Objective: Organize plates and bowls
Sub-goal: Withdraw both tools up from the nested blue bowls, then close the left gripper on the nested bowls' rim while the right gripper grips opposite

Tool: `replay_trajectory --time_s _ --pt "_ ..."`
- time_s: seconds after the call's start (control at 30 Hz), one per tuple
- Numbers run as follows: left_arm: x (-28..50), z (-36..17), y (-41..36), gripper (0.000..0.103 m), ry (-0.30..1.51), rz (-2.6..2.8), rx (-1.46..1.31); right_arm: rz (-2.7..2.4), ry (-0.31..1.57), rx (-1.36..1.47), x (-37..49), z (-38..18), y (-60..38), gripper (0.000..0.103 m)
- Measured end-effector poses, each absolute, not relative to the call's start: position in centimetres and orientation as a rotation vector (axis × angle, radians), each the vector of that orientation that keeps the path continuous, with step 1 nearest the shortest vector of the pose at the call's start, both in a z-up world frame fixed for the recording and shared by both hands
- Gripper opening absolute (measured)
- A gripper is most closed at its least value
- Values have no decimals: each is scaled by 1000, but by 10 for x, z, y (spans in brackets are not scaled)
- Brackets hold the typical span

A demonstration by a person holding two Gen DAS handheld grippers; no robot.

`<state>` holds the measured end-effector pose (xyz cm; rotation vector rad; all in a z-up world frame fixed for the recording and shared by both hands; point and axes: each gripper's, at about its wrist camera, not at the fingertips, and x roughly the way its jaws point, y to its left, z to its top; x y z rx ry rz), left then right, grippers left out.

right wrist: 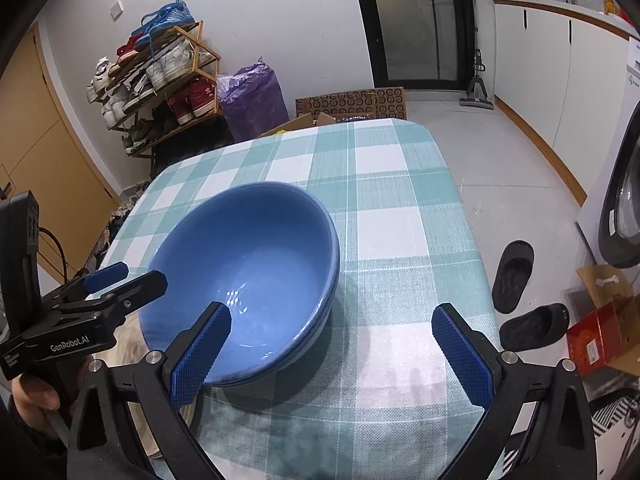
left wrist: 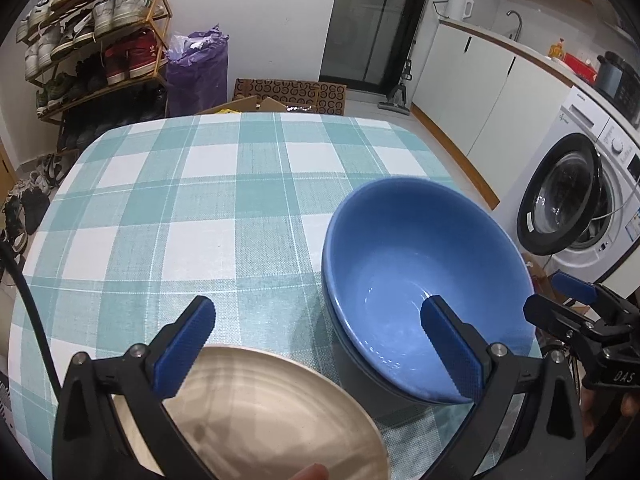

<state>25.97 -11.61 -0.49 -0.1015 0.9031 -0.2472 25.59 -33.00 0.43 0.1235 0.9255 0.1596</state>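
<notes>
Grippers, left [left wrist: 320,344] and right [right wrist: 334,354], gape empty (blue bowls [right wrist: 244,280] stacked between).

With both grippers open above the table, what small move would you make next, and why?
Probably draw both back. The left gripper and right gripper stand open and grip nothing. The blue bowls already sit nested on the checked tablecloth, with the beige plate beside them, so little appears left to stack.
</notes>
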Motion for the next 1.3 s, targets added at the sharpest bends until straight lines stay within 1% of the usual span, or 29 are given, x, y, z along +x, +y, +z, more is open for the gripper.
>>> replay_trajectory --time_s 0.67,0.83,0.93,0.97,1.0,1.07,1.17,1.3 --pt "275 -33 -126 103 992 -270 -155 154 999 156 270 -19 -326 102" --pt "274 -36 -131 101 1004 -283 -146 170 1010 186 272 -23 -327 101" --pt "273 -37 -133 100 1001 -289 -137 180 1007 192 272 -24 -327 97" --pt "273 -37 -133 100 1000 -292 -139 180 1008 190 271 -24 -327 94" --pt "273 -36 -134 97 999 -295 -140 183 1012 188 272 -24 -327 88" --pt "272 -35 -134 93 994 -304 -140 195 1022 189 272 -25 -325 82" --pt "270 -34 -135 87 987 -309 -139 212 1019 173 269 -24 -322 78" --pt "271 -34 -135 76 981 -310 -149 222 1027 171 269 -25 -320 74"
